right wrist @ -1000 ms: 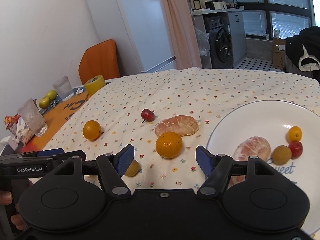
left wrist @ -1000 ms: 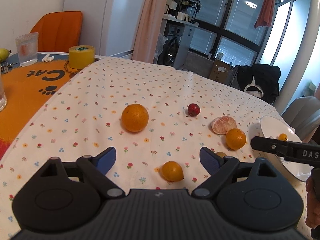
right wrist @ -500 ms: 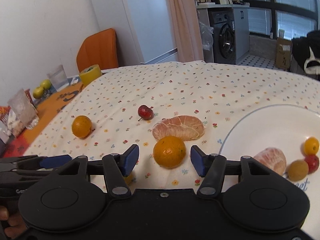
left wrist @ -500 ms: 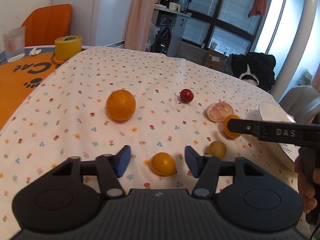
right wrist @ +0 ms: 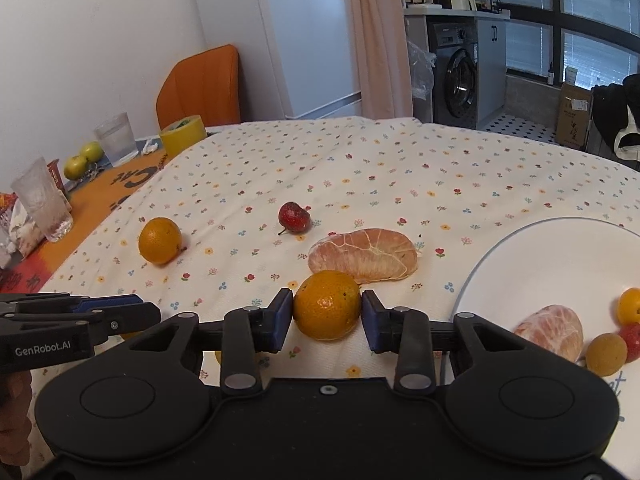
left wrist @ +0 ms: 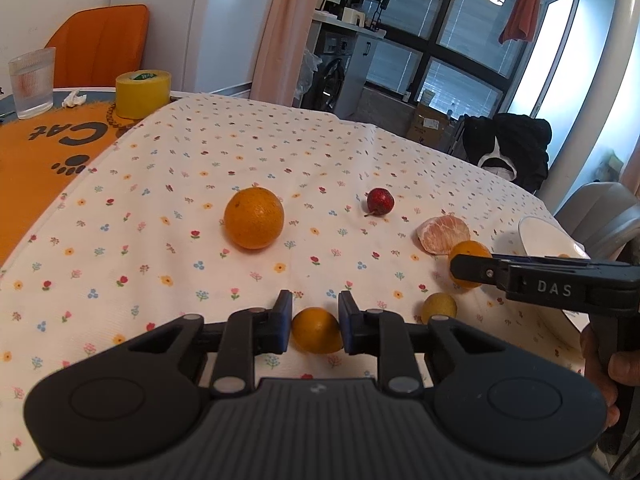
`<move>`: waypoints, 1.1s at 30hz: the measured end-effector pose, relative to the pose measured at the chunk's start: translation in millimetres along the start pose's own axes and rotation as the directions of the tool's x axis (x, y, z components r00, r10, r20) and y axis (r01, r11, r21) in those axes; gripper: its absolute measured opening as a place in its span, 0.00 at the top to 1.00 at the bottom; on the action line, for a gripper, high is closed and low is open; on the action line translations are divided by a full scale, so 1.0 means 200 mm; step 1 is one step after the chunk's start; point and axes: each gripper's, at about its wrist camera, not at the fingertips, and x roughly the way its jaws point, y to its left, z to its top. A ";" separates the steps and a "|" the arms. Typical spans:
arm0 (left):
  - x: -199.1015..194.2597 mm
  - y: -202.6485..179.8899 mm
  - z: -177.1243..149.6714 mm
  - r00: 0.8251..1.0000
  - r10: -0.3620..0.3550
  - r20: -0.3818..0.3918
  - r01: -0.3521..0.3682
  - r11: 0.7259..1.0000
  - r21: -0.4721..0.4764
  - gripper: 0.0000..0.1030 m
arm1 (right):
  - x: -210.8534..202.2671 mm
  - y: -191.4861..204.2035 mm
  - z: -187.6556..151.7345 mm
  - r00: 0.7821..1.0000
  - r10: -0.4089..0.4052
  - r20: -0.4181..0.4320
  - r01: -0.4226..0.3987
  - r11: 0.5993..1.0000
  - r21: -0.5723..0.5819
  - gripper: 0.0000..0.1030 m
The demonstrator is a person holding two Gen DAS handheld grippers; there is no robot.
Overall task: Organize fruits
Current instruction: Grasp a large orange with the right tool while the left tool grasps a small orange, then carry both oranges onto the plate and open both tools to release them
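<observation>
Left gripper (left wrist: 312,327) pinches small orange fruit (left wrist: 316,330) on tablecloth (left wrist: 200,184); right gripper (right wrist: 327,318) pinches mandarin (right wrist: 327,305) near plate (right wrist: 552,256). Risk: round fruit rolls out if squeezed off-centre.

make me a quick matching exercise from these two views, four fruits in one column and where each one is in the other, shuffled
Things:
1. small orange fruit
2. mandarin
3. red fruit
4. yellow-brown fruit

Places:
A. on the white plate
B. between the right gripper pads
C. between the left gripper pads
D. alone on the floral cloth

Pairs: 1-C, 2-B, 3-D, 4-A
</observation>
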 end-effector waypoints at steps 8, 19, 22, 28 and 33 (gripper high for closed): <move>-0.06 -0.02 0.03 1.000 -0.005 0.031 0.005 1.000 0.004 0.78 | -0.08 0.00 0.01 1.000 0.013 0.026 -0.013 1.000 0.002 0.66; -0.13 -0.14 0.07 0.996 -0.041 0.075 0.038 0.998 0.046 0.78 | -0.25 -0.08 -0.02 0.997 -0.008 0.078 0.004 0.999 0.044 0.66; -0.13 -0.18 0.07 0.995 -0.055 0.078 0.050 0.997 0.061 0.78 | -0.30 -0.10 -0.03 0.996 -0.020 0.089 0.015 0.999 0.049 0.66; -0.13 -0.26 0.07 0.994 -0.076 0.080 0.070 0.994 0.085 0.78 | -0.36 -0.17 -0.06 0.994 -0.040 0.101 0.033 0.997 0.072 0.66; -0.13 -0.32 0.08 0.992 -0.090 0.084 0.081 0.992 0.101 0.78 | -0.42 -0.22 -0.09 0.992 -0.055 0.111 0.045 0.995 0.087 0.66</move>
